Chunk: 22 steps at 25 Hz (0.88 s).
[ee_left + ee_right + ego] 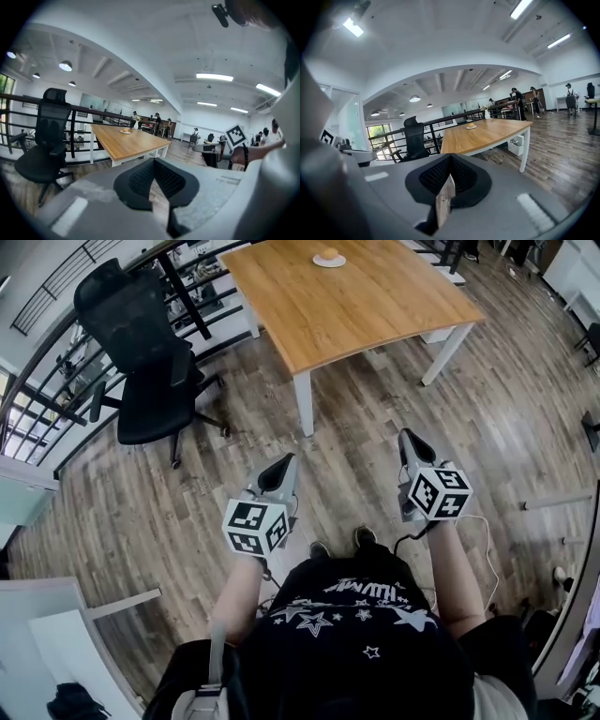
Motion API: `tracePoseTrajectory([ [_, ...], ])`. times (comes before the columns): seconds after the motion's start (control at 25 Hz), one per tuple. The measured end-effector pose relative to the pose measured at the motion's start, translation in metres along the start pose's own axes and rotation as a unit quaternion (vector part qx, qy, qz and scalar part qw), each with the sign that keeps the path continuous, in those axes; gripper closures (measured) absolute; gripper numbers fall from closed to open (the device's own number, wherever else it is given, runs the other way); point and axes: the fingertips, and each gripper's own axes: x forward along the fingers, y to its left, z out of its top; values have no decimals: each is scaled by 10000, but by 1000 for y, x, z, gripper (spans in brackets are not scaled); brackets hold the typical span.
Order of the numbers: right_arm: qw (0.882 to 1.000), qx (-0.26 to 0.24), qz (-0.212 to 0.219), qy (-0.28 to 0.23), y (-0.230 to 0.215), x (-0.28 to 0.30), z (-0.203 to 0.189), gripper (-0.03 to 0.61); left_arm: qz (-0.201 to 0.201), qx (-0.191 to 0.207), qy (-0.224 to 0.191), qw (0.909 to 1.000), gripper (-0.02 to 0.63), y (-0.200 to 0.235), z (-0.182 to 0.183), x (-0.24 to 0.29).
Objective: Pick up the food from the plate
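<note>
1. Tongs status. I read the left tongs as closed: in the left gripper view the two black ribbed pads meet at their tips, and nothing sits between them. The right tongs are likewise closed, pad tip against pad tip, and hold nothing. Both are held low in front of the person, above the wood-plank floor, with the left at 11 o'clock and the right at 1 o'clock from the person's torso.

2. Task item location. The round orange-brown food item rests on the small white round plate. The plate stands on the rectangular wooden tabletop, near its far edge, at 12 o'clock from the person. Both tongs are well apart from the plate, with open floor and the near corner of the tabletop between them.

3. Surroundings. A black mesh office chair stands on the floor at 10 o'clock, just beside the tabletop's left side. A dark metal railing runs behind the chair.
</note>
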Motion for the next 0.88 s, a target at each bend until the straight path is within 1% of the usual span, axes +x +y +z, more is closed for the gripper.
tracePoseTrajectory([
  [0.08,9998,121,-134,26,-4,-5,-7,577,-38,-155,30,9999,612,6,-6,-3],
  [0.2,9996,93,-224,148,-6,1,-12,577,22,-150,100,9998,612,19,-5,2],
  [0.36,9996,-9,-56,290,-5,28,-19,577,-41,20,155,9999,612,29,0,14],
  [0.56,9981,-228,298,495,6,71,-28,577,180,41,169,9997,612,47,5,20],
  [0.68,9971,-291,512,481,7,106,-15,575,325,81,144,9993,612,63,13,33],
  [0.88,9959,-432,706,358,-10,165,32,577,450,-36,87,9989,612,93,43,82],
])
